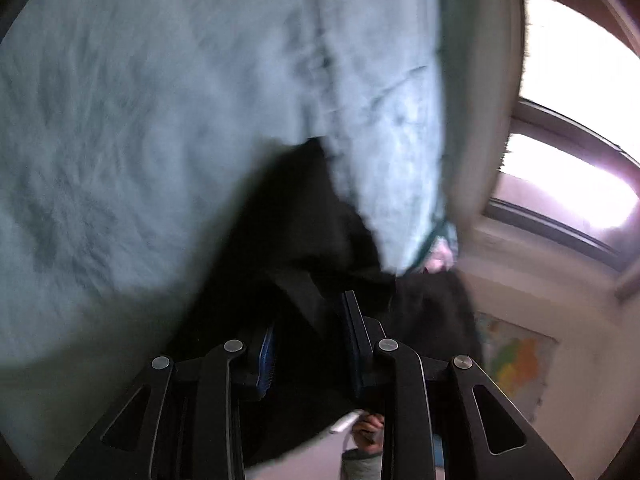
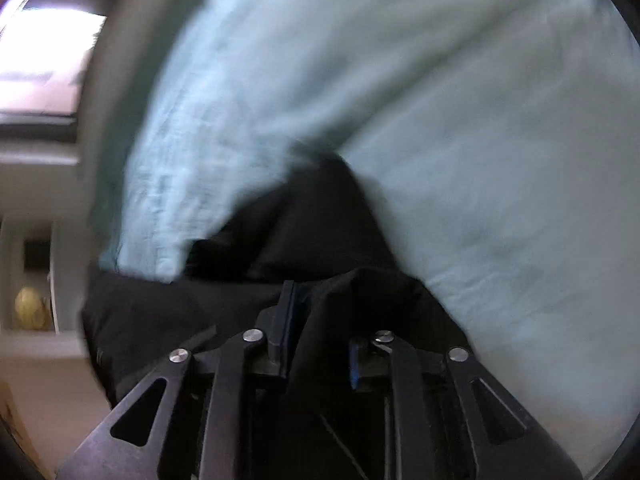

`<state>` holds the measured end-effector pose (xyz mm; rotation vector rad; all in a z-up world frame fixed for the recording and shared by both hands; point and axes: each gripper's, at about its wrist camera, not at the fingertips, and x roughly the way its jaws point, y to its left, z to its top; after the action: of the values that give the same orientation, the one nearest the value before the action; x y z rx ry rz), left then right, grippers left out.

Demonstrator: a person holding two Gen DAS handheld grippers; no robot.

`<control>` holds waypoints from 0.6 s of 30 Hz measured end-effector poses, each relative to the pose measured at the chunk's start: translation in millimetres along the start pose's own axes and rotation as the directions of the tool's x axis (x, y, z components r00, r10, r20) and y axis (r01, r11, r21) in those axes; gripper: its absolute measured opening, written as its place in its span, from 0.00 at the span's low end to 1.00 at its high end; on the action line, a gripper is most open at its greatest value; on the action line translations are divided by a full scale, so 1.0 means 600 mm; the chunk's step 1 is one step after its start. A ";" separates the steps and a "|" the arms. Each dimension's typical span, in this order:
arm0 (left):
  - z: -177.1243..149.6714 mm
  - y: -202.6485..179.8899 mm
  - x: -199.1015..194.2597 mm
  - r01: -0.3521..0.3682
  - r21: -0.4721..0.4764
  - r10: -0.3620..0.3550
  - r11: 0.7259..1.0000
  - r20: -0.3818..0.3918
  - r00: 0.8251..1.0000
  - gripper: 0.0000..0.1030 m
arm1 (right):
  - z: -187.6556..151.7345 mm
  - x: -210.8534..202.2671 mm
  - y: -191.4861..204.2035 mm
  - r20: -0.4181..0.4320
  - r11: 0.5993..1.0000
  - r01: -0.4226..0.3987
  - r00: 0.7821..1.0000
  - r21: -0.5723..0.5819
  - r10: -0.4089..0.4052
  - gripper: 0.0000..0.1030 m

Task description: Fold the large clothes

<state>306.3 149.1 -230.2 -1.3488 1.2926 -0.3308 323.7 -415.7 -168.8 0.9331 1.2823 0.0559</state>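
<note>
A black garment (image 1: 312, 216) hangs in front of a pale blue sheet (image 1: 132, 136), both blurred by motion. My left gripper (image 1: 310, 320) is shut on the black garment, with cloth bunched between its fingers. In the right wrist view the same black garment (image 2: 320, 216) runs from the pale blue sheet (image 2: 460, 120) into my right gripper (image 2: 320, 316), which is shut on a fold of it. Cloth drapes over the right finger. The rest of the garment is hidden.
A bright window (image 1: 568, 120) and a wall map (image 1: 516, 364) are at the right of the left wrist view. A person's hand (image 1: 368, 430) shows below the left gripper. A window (image 2: 44, 56) and a shelf with a yellowish object (image 2: 30, 308) are at the left of the right wrist view.
</note>
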 end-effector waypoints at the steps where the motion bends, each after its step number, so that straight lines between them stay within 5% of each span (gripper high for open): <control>1: 0.003 0.003 0.000 0.003 0.009 -0.003 1.000 -0.003 1.000 0.28 | 0.001 0.004 -0.008 -0.002 1.000 -0.020 1.000 0.017 0.020 0.26; 4: -0.009 -0.024 -0.042 -0.012 0.129 0.012 0.992 0.003 1.000 0.32 | 0.003 -0.028 -0.018 -0.004 0.996 -0.091 0.996 0.019 0.091 0.28; 8: -0.034 -0.096 -0.114 -0.159 0.317 0.138 0.935 0.088 0.987 0.66 | -0.018 -0.122 0.009 -0.001 0.987 -0.116 0.993 -0.108 0.116 0.31; 10: -0.041 -0.128 -0.148 -0.172 0.380 0.132 0.909 0.131 0.983 0.69 | -0.029 -0.148 0.028 0.006 0.980 -0.096 0.995 -0.173 0.099 0.33; 13: -0.031 -0.158 -0.159 -0.217 0.415 0.155 0.884 0.177 0.972 0.75 | -0.044 -0.166 0.061 0.052 0.960 0.036 0.998 -0.279 -0.023 0.39; 15: -0.025 -0.178 -0.125 -0.318 0.433 0.242 0.844 0.221 0.945 0.75 | -0.057 -0.179 0.089 0.143 0.922 0.167 0.982 -0.349 -0.124 0.38; 18: -0.017 -0.200 -0.061 -0.459 0.473 0.368 0.752 0.276 0.888 0.75 | -0.080 -0.208 0.138 0.281 0.854 0.278 0.946 -0.439 -0.163 0.39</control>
<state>342.0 138.1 -110.1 -0.5802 1.2043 -0.2301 279.3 -400.2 -18.6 0.3499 1.0774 0.0724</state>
